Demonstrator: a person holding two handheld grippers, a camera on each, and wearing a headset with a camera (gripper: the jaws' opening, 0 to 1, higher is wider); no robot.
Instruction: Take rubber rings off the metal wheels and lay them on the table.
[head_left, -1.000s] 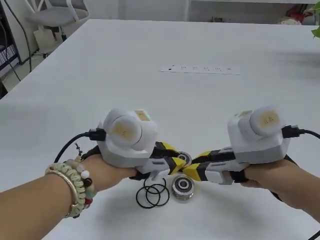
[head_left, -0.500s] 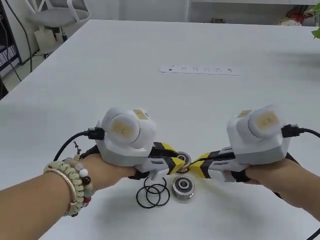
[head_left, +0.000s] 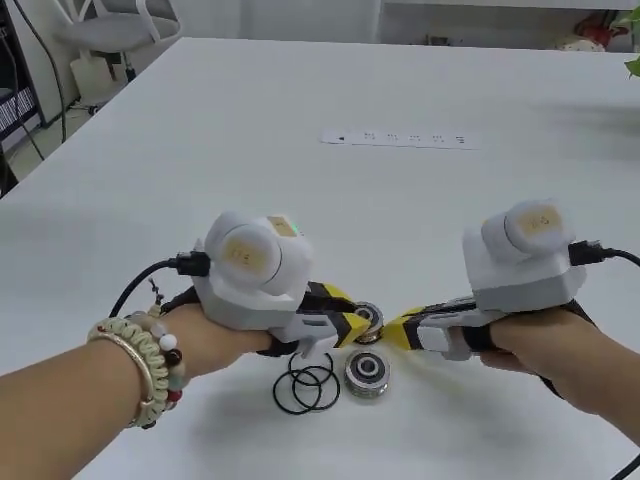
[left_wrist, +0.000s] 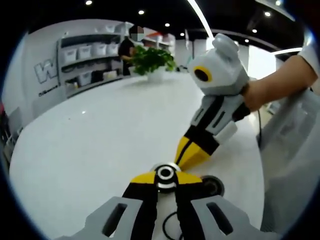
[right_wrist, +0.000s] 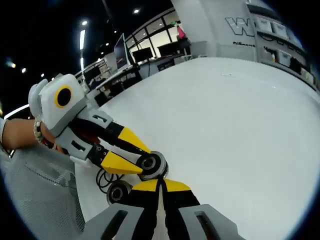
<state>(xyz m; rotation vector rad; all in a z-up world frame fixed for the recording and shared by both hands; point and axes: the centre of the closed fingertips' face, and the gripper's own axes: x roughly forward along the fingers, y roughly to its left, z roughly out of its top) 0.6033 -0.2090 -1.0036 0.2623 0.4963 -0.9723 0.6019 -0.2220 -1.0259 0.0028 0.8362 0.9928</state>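
Nearest, noted a few black rubber rings (head_left: 305, 388) lying loose and overlapping on the white table (head_left: 200, 160), just to the right of the left hand (head_left: 215, 345). Saw beaded bracelets (head_left: 140, 365) on that wrist. Immediately right of the rings, found a loose metal wheel (head_left: 367, 371) lying flat on the table, touched by neither gripper.

Just beyond these, saw the left gripper (head_left: 355, 322) held low over the table, jaws clenched on a second metal wheel (left_wrist: 166, 173) pinched at the yellow tips. Could not tell whether a ring sat on that wheel; made out only a dark band round its rim in the right gripper view.

Facing it from the right, noted the right gripper (head_left: 392, 327), gripped by the right hand (head_left: 545, 350), with jaws pressed fully together and nothing seen between them. Found its tips just beside the held wheel, a little to the right; could not tell whether touching.

Farther across the table, saw a white power strip (head_left: 400, 139) lying flat, well apart from the work. Beyond the far left corner, noted a chair (head_left: 110, 25); at the far right edge, leaves of a potted plant (head_left: 632, 62).
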